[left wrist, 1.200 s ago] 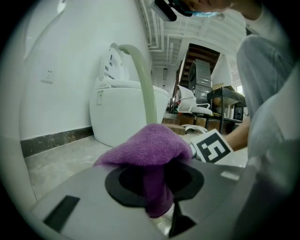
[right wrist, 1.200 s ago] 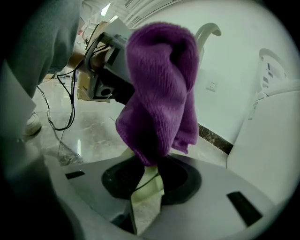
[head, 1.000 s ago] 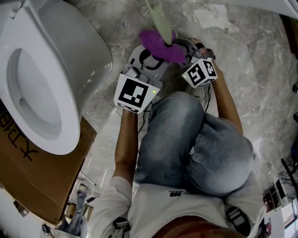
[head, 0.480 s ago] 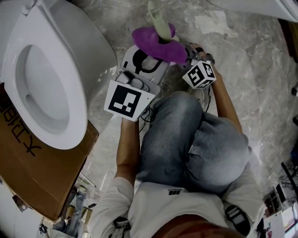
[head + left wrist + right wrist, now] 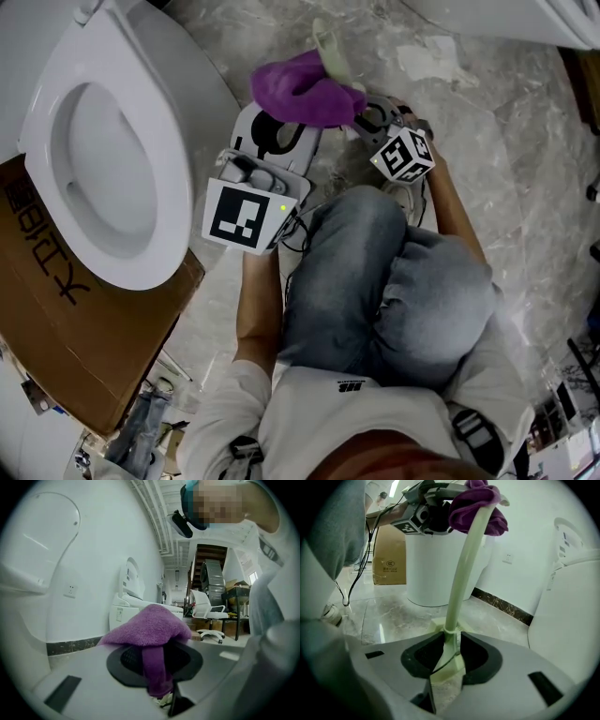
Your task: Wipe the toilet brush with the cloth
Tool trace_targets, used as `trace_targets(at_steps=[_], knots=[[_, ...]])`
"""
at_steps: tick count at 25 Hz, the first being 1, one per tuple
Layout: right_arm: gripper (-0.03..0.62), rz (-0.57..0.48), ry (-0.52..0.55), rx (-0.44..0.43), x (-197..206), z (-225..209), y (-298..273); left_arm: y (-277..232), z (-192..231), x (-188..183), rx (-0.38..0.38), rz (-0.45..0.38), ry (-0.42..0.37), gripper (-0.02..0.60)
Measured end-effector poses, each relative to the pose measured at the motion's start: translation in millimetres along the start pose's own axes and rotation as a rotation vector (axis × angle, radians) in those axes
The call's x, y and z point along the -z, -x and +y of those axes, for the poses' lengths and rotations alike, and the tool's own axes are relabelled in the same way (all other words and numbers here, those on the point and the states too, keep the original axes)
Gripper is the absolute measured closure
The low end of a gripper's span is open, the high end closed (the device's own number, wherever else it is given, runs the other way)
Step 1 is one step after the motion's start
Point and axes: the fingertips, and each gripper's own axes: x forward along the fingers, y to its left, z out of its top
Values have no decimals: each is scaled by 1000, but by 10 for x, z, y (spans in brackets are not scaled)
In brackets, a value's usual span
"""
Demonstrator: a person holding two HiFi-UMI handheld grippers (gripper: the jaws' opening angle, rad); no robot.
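Your left gripper (image 5: 158, 670) has its jaws closed on a strip of the purple cloth (image 5: 150, 627). The rest of the cloth is bunched in a mound above them. From the head view, the cloth sits over the top end of the toilet brush (image 5: 461, 573), out in front of your knees (image 5: 375, 281) and above the marble floor (image 5: 506, 141).

Your right gripper (image 5: 450, 656) has the brush's pale green stem between its jaws. The jaws are opening, yet the dark pads touch the stem on both sides. From there the stem curves up and away to the cloth, which covers its far end.

The toilet (image 5: 178, 159) stands just to the left of your left gripper, seat down. A cardboard box (image 5: 84, 347) lies on the floor beside it.
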Motion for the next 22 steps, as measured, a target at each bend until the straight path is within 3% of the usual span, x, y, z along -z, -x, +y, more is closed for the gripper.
trace_targets(at_steps=[8,13,17,22], knots=[[468,-72,-95,55,-157,-75,277,139,66,167,-60,30,-26,505],[471,-177,-185,144,-335,-233,583,155,104,339,-91,42,-49,505],[495,-237,-195,222,-541,-379,856,131,146,453,-113,38,-59,506],[535,-365,-328,327,-816,-532,1121,113,219,562,-142,22,-84,506]])
